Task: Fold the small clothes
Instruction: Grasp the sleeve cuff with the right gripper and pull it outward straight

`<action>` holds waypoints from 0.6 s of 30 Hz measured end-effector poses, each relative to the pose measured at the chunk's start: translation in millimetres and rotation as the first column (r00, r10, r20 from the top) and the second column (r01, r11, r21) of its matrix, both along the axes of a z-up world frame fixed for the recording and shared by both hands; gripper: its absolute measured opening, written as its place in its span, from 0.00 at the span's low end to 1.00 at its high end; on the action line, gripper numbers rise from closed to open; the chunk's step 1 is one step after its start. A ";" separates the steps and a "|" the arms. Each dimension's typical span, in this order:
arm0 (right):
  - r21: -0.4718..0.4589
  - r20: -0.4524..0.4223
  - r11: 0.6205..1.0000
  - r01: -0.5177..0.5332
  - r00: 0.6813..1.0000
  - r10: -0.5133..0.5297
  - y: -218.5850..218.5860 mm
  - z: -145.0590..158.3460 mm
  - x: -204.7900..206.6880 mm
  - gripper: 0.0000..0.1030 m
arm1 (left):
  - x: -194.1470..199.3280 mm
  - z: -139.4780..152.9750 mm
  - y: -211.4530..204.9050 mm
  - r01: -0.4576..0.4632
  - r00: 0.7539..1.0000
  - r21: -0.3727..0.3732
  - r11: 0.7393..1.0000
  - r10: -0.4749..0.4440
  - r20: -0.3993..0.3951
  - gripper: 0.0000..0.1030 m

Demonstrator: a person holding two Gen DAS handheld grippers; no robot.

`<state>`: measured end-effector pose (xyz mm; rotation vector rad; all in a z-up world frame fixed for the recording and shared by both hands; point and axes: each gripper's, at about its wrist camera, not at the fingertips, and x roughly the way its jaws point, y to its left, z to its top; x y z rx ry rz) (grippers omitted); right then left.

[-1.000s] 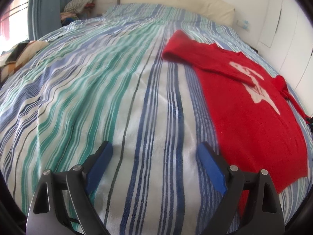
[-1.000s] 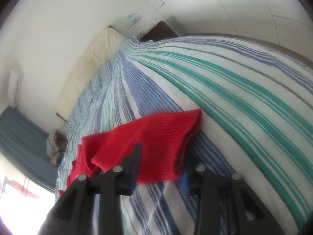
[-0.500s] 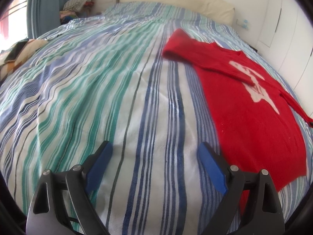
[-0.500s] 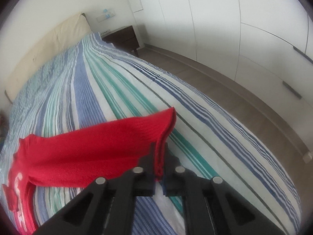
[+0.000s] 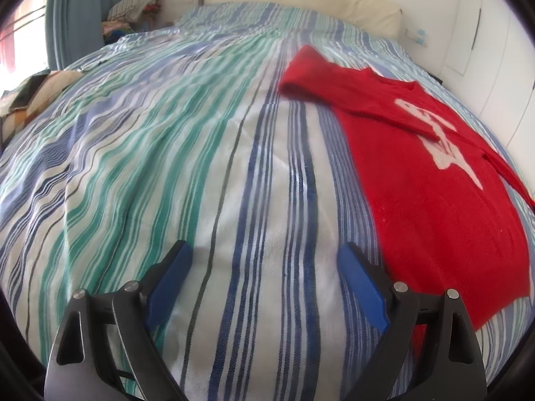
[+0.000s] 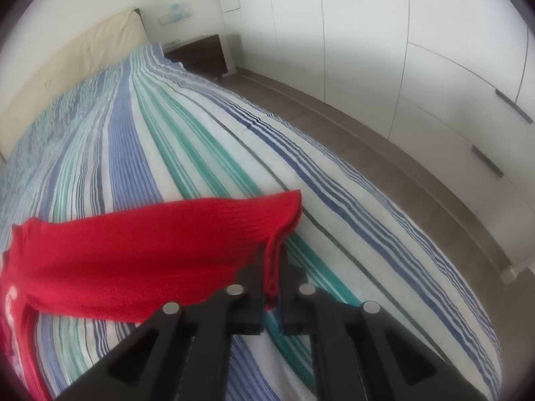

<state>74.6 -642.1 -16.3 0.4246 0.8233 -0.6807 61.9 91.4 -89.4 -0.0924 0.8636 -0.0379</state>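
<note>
A small red sweater point(image 5: 428, 173) with a white print lies flat on the right side of the striped bed. One sleeve point(image 5: 321, 77) is folded across near its top. My left gripper point(image 5: 264, 280) is open and empty, low over the bedspread just left of the sweater's hem. In the right wrist view my right gripper point(image 6: 272, 284) is shut on the cuff of the other red sleeve point(image 6: 160, 250) and holds it lifted above the bed. The sweater's body runs off the left edge of that view.
The striped bedspread point(image 5: 167, 167) covers the whole bed, with a cream headboard point(image 5: 301, 3) behind. A dark nightstand point(image 6: 197, 55) and white wardrobe doors point(image 6: 401, 50) stand to the right across a strip of floor. Piled clothes point(image 5: 133, 10) and a blue curtain sit far left.
My right gripper closed on the sleeve cuff and lifted it, swinging toward the wardrobe side. The left gripper stayed still and open.
</note>
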 end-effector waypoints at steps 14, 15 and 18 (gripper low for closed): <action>0.336 0.228 0.874 -0.352 0.930 0.287 52.0 38.0 26.7 0.33 | 2.5 -1.9 -4.0 -0.002 1.000 0.018 1.000 0.002 0.000 0.93; 0.348 0.211 0.866 -0.360 0.930 0.302 62.1 30.2 37.4 0.33 | 1.8 -2.1 -3.6 0.000 1.000 0.020 1.000 0.000 -0.001 0.93; 0.369 0.086 0.876 -0.309 0.950 0.299 77.6 -2.2 60.1 0.32 | -0.6 -2.4 -2.7 0.012 1.000 0.032 0.999 -0.012 -0.005 0.93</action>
